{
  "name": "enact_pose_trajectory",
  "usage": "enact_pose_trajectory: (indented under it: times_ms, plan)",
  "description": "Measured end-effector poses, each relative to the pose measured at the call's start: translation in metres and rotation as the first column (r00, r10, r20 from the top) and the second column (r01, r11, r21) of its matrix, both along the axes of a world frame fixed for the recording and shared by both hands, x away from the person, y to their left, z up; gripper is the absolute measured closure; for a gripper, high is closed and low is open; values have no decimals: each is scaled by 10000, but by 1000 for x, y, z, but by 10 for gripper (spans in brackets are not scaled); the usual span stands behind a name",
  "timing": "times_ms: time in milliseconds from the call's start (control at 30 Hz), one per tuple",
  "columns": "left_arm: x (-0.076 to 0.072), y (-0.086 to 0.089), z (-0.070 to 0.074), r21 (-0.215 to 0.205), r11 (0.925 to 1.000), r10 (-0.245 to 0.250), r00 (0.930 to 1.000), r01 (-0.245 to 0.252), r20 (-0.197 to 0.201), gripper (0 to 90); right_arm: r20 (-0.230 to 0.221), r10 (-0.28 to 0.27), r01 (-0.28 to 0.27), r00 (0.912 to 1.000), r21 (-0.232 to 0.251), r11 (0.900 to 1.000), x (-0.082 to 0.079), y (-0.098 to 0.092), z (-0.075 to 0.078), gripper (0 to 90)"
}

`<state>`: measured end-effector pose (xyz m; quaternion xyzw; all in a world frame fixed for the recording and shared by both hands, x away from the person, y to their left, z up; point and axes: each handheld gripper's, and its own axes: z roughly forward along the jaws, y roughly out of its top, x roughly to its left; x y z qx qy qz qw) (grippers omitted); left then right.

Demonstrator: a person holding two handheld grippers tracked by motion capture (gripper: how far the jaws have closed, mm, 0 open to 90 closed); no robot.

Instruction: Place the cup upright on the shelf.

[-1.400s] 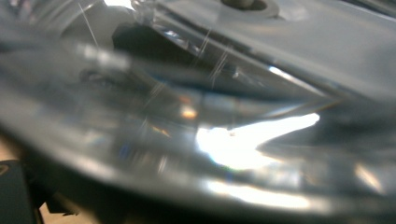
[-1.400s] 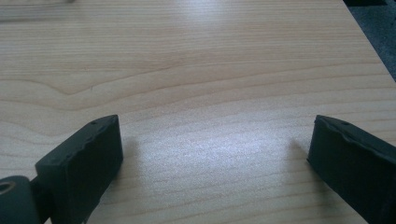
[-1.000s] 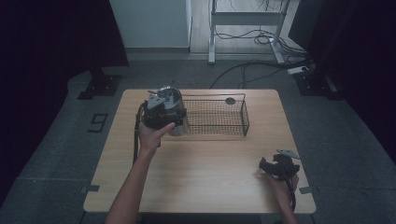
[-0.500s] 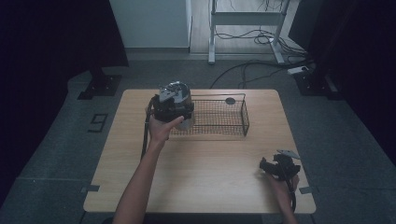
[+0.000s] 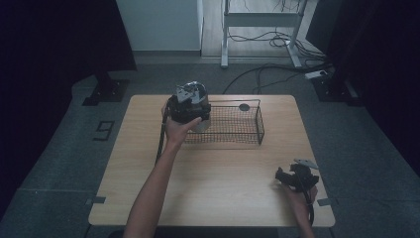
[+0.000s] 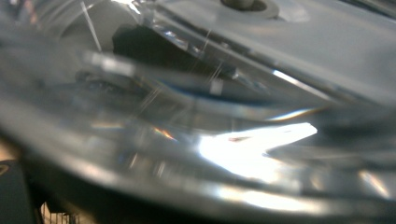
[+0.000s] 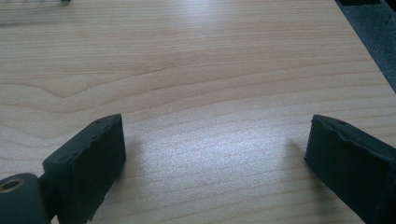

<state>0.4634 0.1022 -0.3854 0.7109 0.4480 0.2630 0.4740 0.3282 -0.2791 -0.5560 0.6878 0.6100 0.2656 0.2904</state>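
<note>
A black wire basket (image 5: 233, 124) stands on the far half of the wooden table (image 5: 213, 183), its long axis running across the table from left to right. A small dark round thing (image 5: 244, 107) shows at its far rim; whether it lies inside the basket or on the table behind cannot be told.

In the high view the left gripper (image 5: 190, 106) sits over the basket's left end, with a pale, glassy object (image 5: 202, 124) showing just below it against the mesh. Whether that object rests on the basket floor or hangs above it cannot be told. The left gripper view gives what the high view does not: a clear, shiny surface (image 6: 224, 140) pressed right up to the lens, blurred, with bright glints, so the object's shape and the way it points cannot be read. The jaws appear to hold this clear object between them.

The right gripper (image 5: 297, 177) rests near the table's near right corner, well apart from the basket. The right gripper view shows its jaws spread wide over bare wood (image 7: 196, 84), with nothing between them.
</note>
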Motion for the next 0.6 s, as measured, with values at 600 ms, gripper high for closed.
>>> enact_pose_trajectory:
  times_ms: [600]
  plan:
    - [31,-1,-24,374,9984,440,9984,-427,-361,39,11,0,0,10000,4,10000,0,0,0,51]
